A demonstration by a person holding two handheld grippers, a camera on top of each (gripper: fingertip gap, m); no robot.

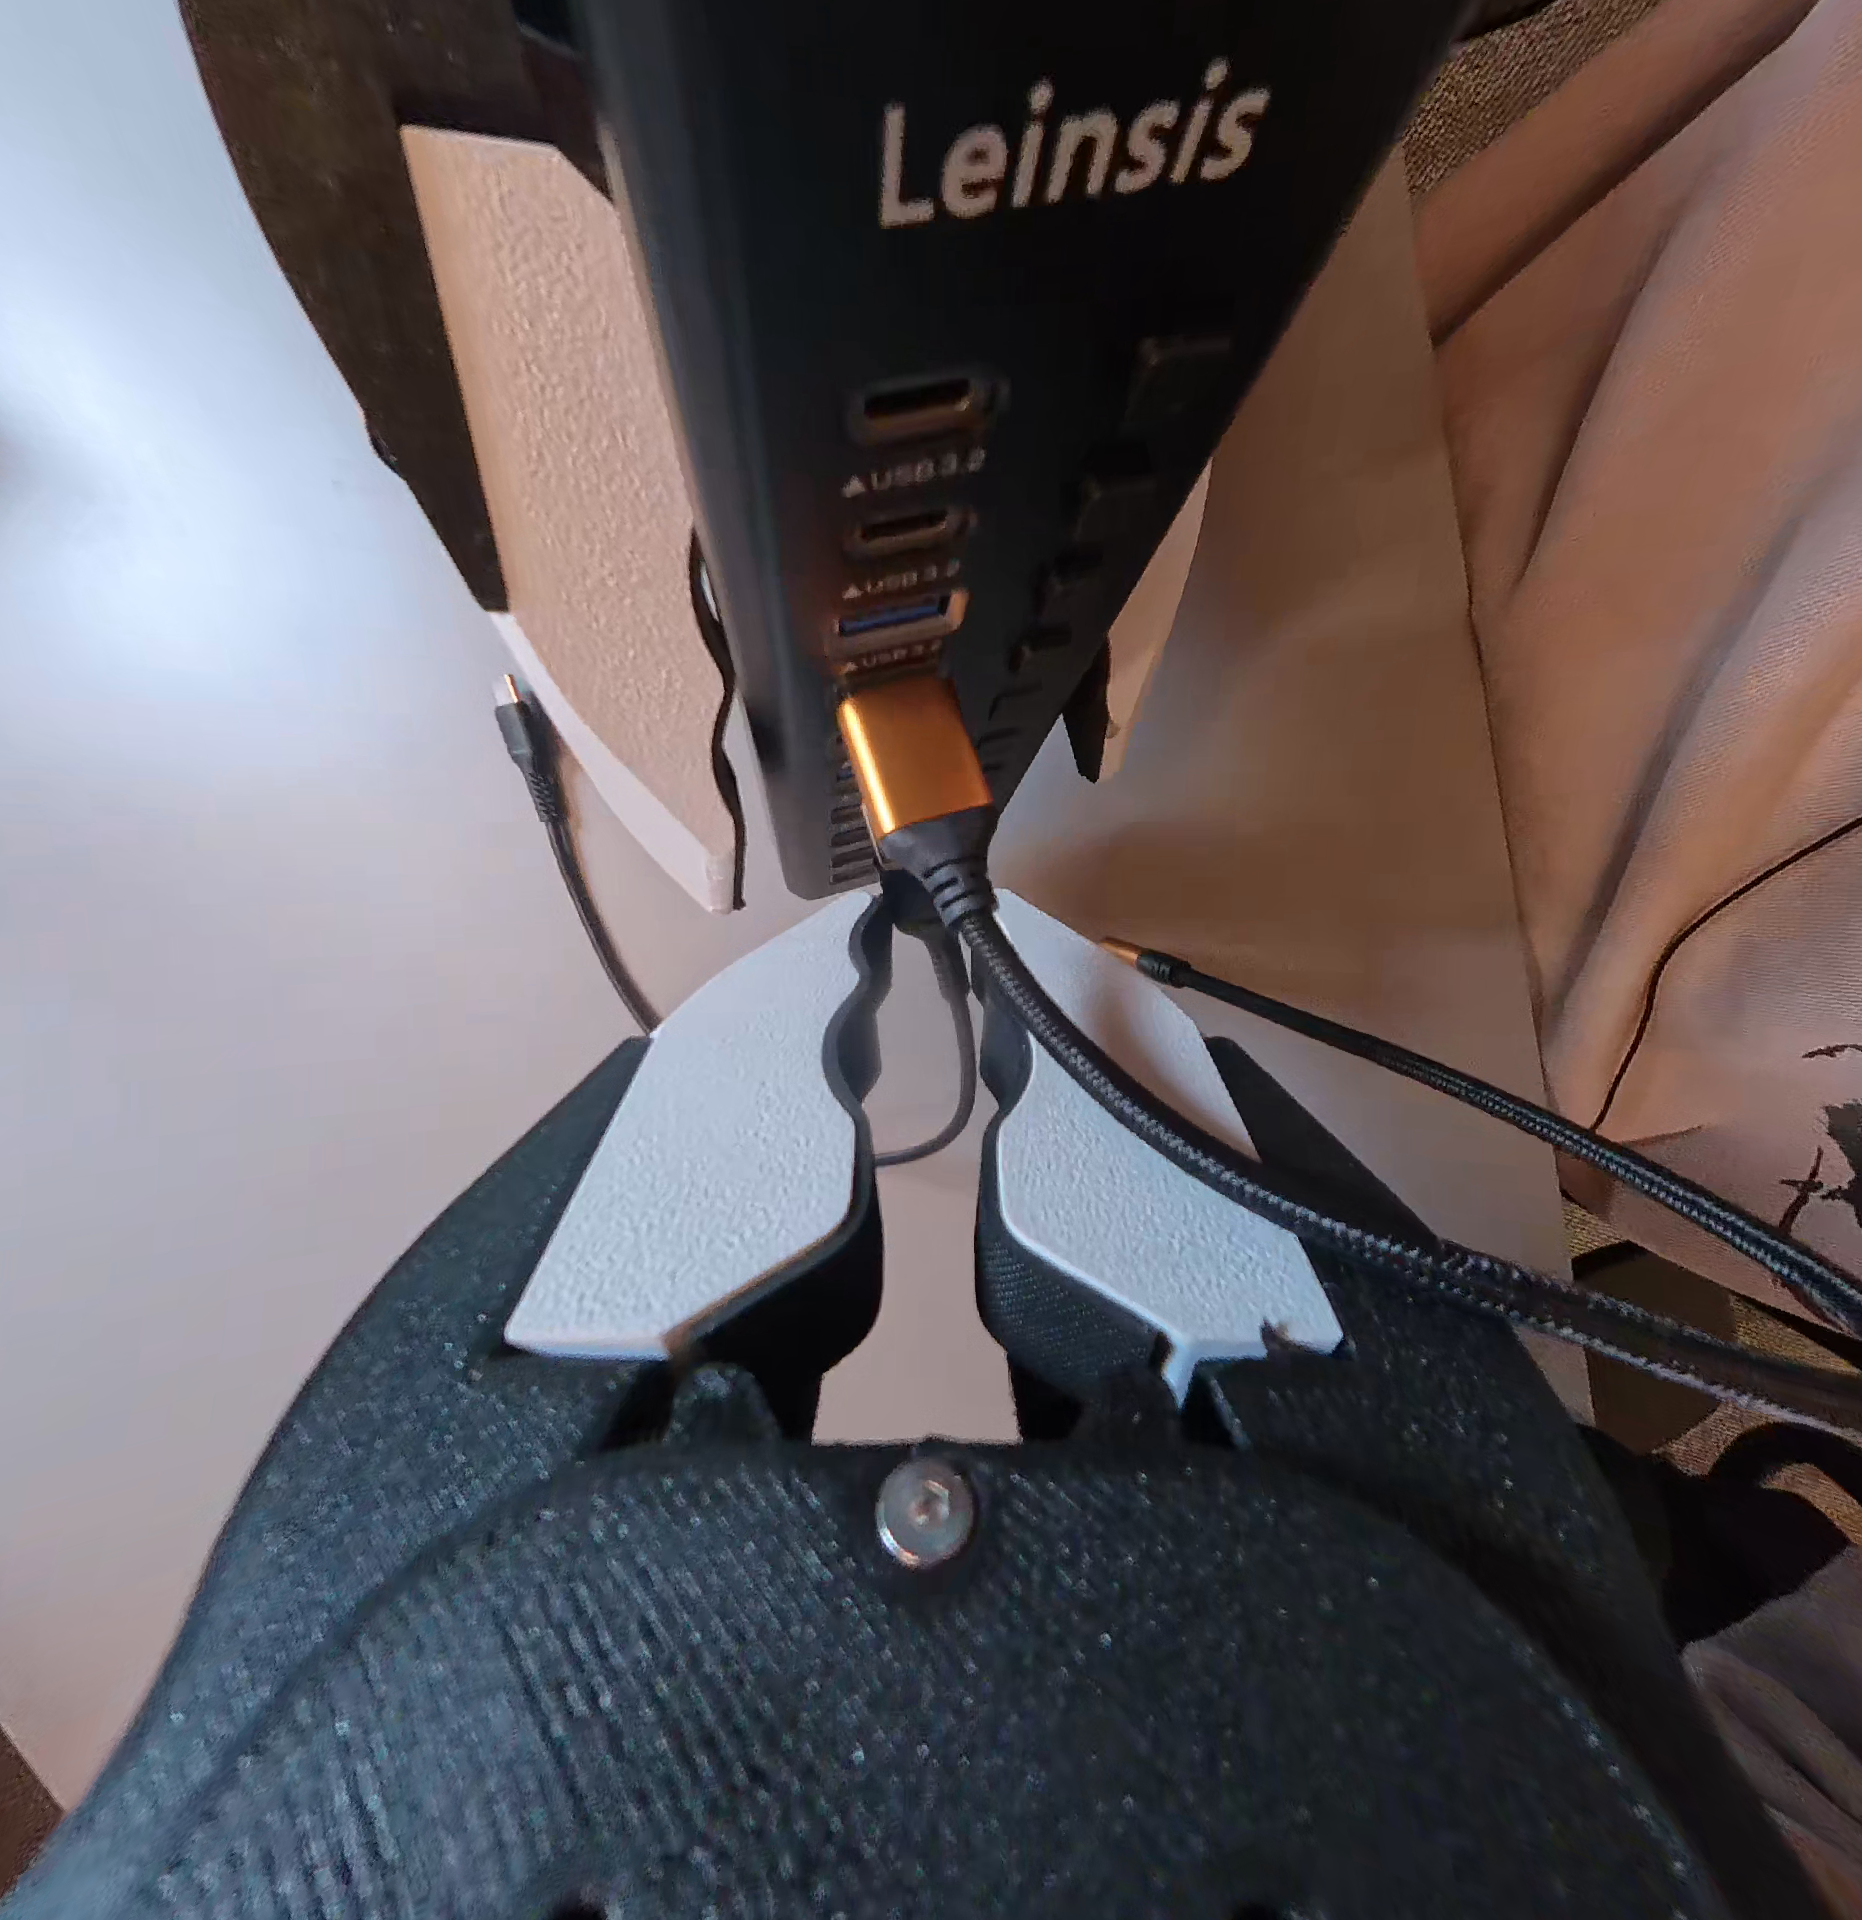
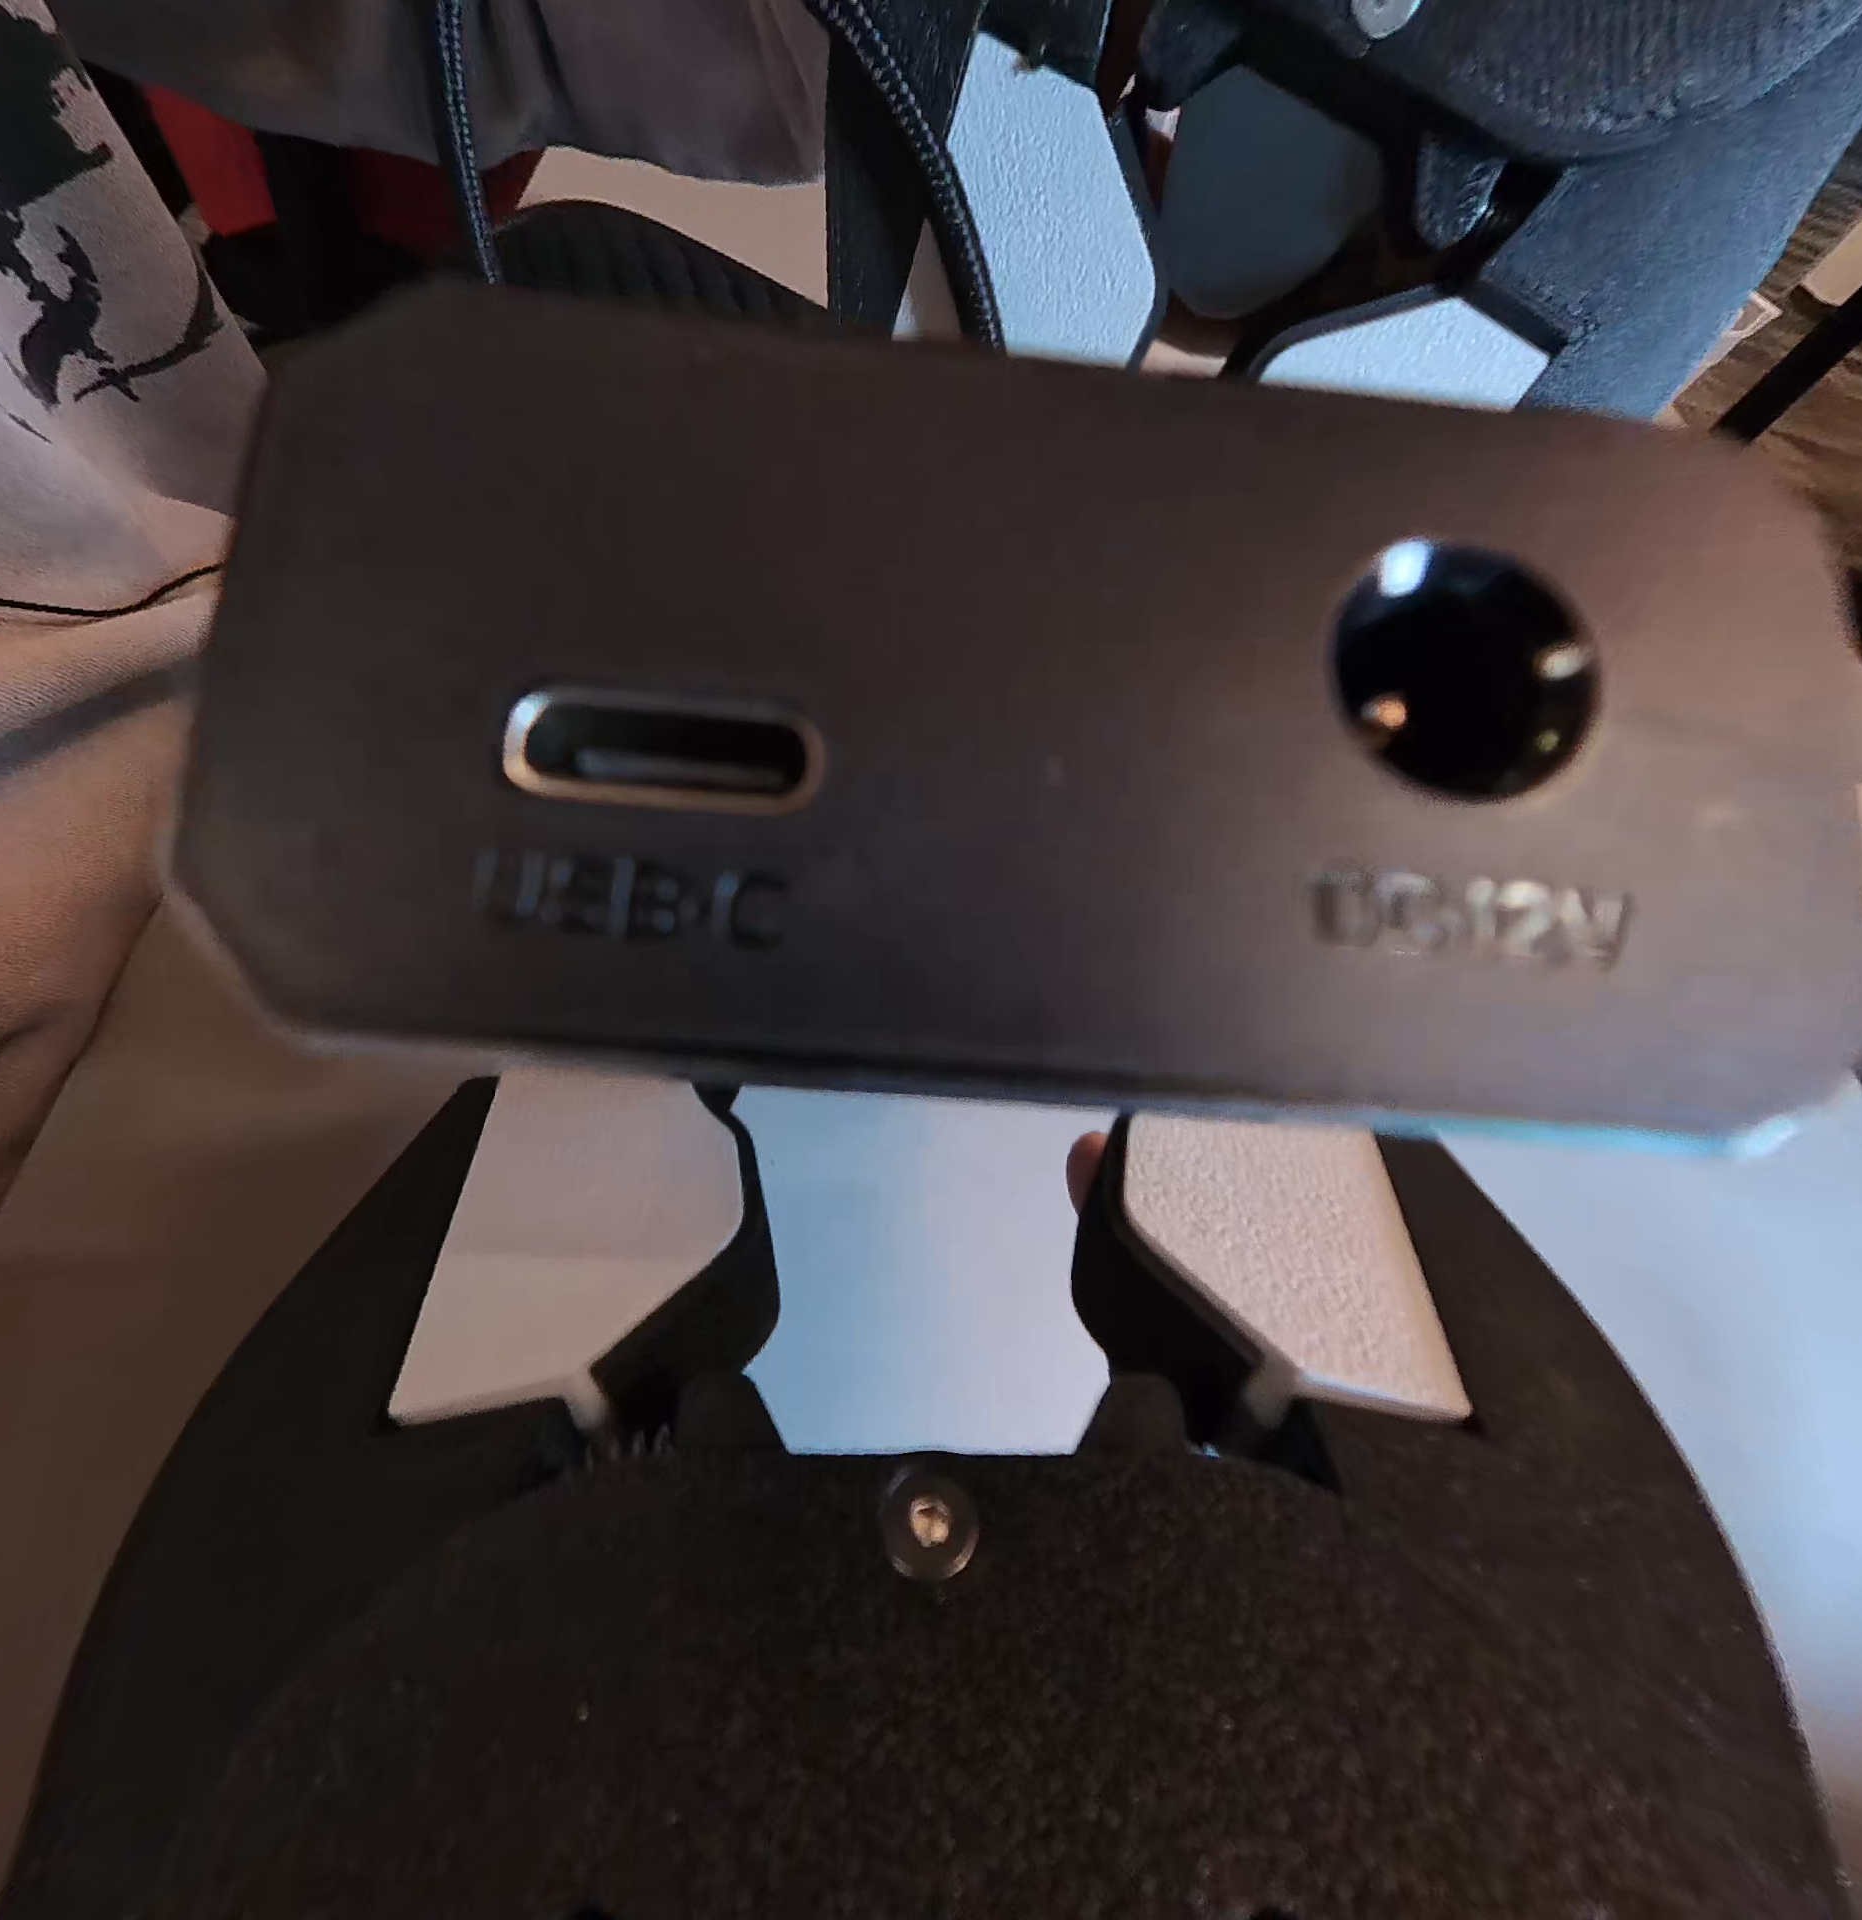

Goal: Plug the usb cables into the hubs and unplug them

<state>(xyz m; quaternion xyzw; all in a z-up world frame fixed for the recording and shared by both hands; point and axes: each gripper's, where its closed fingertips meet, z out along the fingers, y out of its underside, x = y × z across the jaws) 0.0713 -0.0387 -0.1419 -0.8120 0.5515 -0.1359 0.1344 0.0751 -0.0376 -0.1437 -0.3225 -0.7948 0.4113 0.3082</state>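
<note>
Left gripper (image 1: 932, 914) fingers sit nearly closed around the braided cable (image 1: 1166, 1143) just behind the orange plug (image 1: 911, 758), which is seated in the black hub (image 1: 1010, 416). Right gripper (image 2: 922, 1132) carries that hub (image 2: 1010, 727) at its end face, tips hidden, so grip cannot be confirmed. Risk: pulling by the cable may strain it or twist the hub loose
</note>
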